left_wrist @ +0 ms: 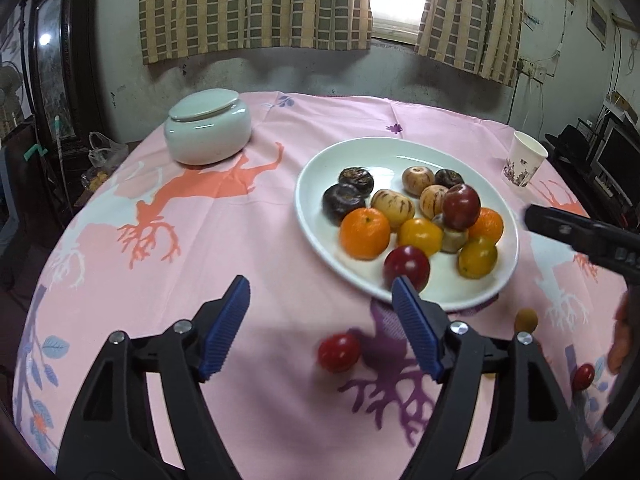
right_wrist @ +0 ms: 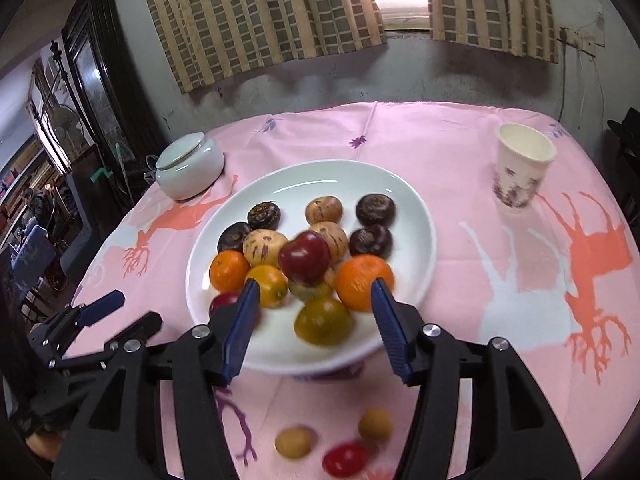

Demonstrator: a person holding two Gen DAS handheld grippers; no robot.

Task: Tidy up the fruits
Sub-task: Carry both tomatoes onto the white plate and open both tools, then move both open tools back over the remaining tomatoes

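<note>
left gripper [left_wrist: 320, 320]: jaws apart, empty.
right gripper [right_wrist: 314, 320]: jaws apart, empty.
fruit: heaped on white plate [right_wrist: 420, 208] ahead; cherry tomato [left_wrist: 339, 352] loose between left fingers.
risk: top red plum [right_wrist: 305, 257] may roll if nudged.

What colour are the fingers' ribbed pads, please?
Blue pads, on black fingers; clearest in the right wrist view.

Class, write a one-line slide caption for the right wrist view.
Open right gripper poised over a white plate piled with fruit, three small fruits loose on the pink tablecloth.
</note>
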